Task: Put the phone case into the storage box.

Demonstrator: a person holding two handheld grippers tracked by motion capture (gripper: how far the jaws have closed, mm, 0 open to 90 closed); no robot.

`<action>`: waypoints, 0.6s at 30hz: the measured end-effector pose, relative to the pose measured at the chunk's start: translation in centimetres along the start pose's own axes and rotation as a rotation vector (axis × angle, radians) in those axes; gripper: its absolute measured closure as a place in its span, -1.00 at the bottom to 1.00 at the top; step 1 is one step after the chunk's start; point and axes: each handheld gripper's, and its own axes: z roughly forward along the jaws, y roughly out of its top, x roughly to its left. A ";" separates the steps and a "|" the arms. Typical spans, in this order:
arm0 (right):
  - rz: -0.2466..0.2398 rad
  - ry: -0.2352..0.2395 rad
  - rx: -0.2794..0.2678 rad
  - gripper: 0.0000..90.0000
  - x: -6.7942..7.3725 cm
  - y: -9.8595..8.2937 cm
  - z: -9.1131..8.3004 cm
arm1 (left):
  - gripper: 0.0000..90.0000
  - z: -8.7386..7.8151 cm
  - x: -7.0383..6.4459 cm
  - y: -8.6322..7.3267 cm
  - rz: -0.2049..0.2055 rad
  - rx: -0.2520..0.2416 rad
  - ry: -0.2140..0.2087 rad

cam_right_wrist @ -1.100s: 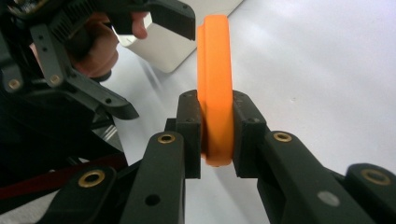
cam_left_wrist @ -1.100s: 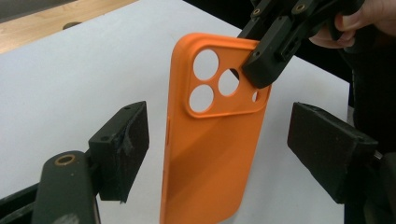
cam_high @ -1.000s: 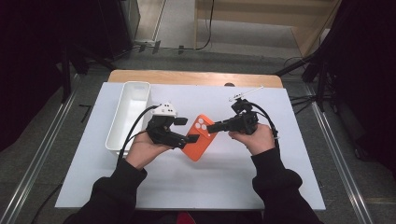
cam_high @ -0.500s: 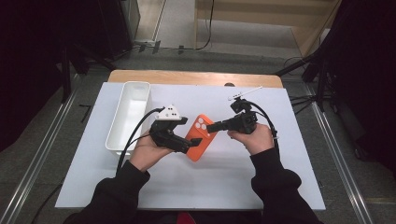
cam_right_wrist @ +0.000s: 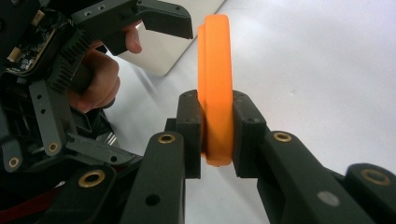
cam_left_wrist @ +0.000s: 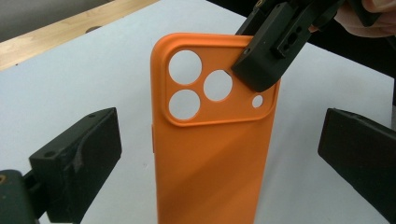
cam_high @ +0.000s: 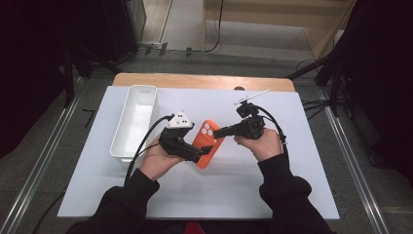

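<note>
1. White bin [cam_high: 134, 122]: oblong, standing along the left part of the white worktop [cam_high: 302, 170], its far end near the worktop's back edge. The left hand and cable cover its near right corner; its inside is too washed out to judge the contents.
2. Left gripper [cam_high: 195, 155]: held in the left hand [cam_high: 157, 161] just right of the bin, toward the worktop's middle. In the left gripper view its jaws stand spread, one either side of the case and clear of it. The grey plate on top hides much of its body from above.
3. Orange phone case [cam_high: 207, 144]: at the middle of the worktop, between the two grippers, camera cut-outs at its far end. The left gripper covers its near left edge in the high view, and its lower end is cut off in the left gripper view. Whether it rests on the worktop or is lifted cannot be told.
4. Right gripper [cam_high: 217, 133]: held in the right hand [cam_high: 265, 145], right of the case. Its jaws are pinched on the case's edge at the cut-out end, one pad on each face.
5. Wooden strip [cam_high: 204, 81]: along the worktop's back edge, partly covered.
</note>
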 end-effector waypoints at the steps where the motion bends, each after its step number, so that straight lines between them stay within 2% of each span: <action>1: -0.001 -0.003 0.001 0.66 0.0 0.0 0.0 | -1.00 0.1 0.0 0.0 -0.004 -0.003 0.001; 9: 0.017 -0.007 -0.001 0.66 0.2 0.3 0.1 | -1.00 0.7 -0.3 -0.2 0.011 -0.010 0.051; 16: 0.026 -0.007 0.010 0.66 0.3 0.5 0.4 | -1.00 1.2 -0.4 -0.2 0.024 -0.016 0.077; 18: 0.025 -0.013 0.005 0.66 0.3 0.5 0.4 | -1.00 1.3 -0.6 -0.3 0.029 -0.011 0.098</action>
